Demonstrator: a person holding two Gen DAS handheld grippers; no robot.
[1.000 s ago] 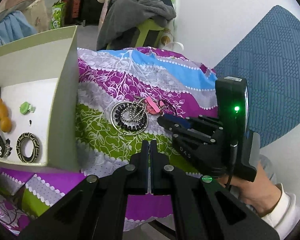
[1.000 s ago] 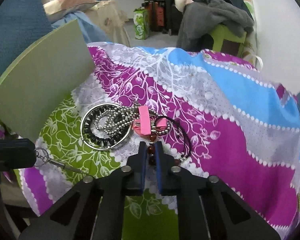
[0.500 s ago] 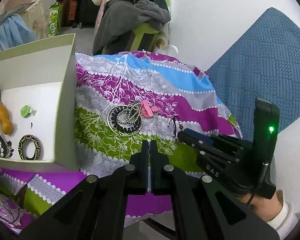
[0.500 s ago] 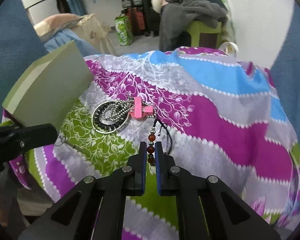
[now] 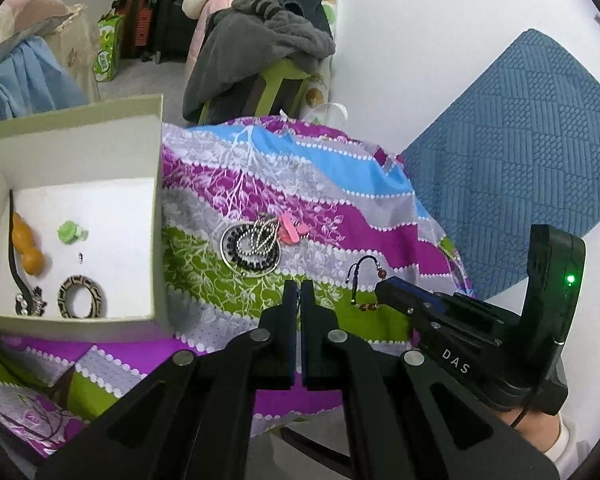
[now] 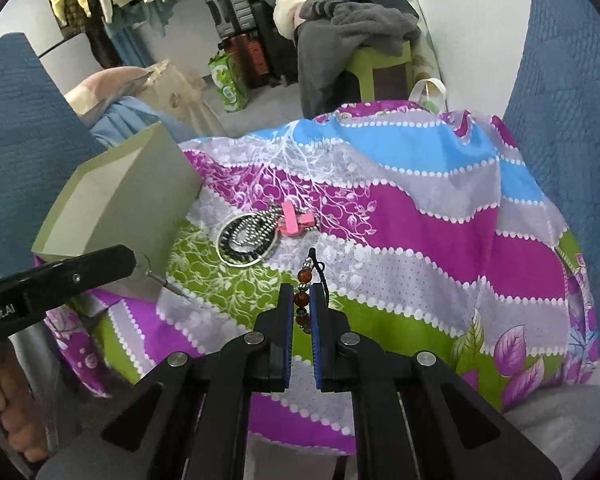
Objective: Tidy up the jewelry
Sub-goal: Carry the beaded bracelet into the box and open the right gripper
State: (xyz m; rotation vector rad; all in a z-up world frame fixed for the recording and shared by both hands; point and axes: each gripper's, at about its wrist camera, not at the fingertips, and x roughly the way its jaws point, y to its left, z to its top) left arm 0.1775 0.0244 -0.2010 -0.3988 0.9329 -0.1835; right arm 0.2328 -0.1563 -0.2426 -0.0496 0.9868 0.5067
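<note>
My right gripper (image 6: 301, 292) is shut on a red-bead bracelet (image 6: 303, 288) with a black cord and holds it above the cloth; the bracelet also shows in the left wrist view (image 5: 367, 280). My left gripper (image 5: 298, 286) is shut; from the right wrist view (image 6: 129, 258) a thin chain hangs at its tip. A pile of a silver hoop, ball chain and black beads (image 5: 252, 246) (image 6: 247, 238) lies mid-cloth beside a pink clip (image 5: 290, 230) (image 6: 293, 220). The open grey-green box (image 5: 156, 208) (image 6: 120, 208) at the left holds several pieces.
In the box lie an orange gourd pendant (image 5: 26, 246), a green stud (image 5: 70, 232) and a patterned ring (image 5: 82, 296). The patterned cloth (image 6: 420, 240) drapes a small table. A blue quilted chair (image 5: 520, 152) stands right; clothes pile on a green stool (image 6: 380, 64) behind.
My right gripper has lifted the red-bead bracelet off the cloth and drawn back from the pile. Both grippers have pulled back and up. The pile and pink clip stay in place.
</note>
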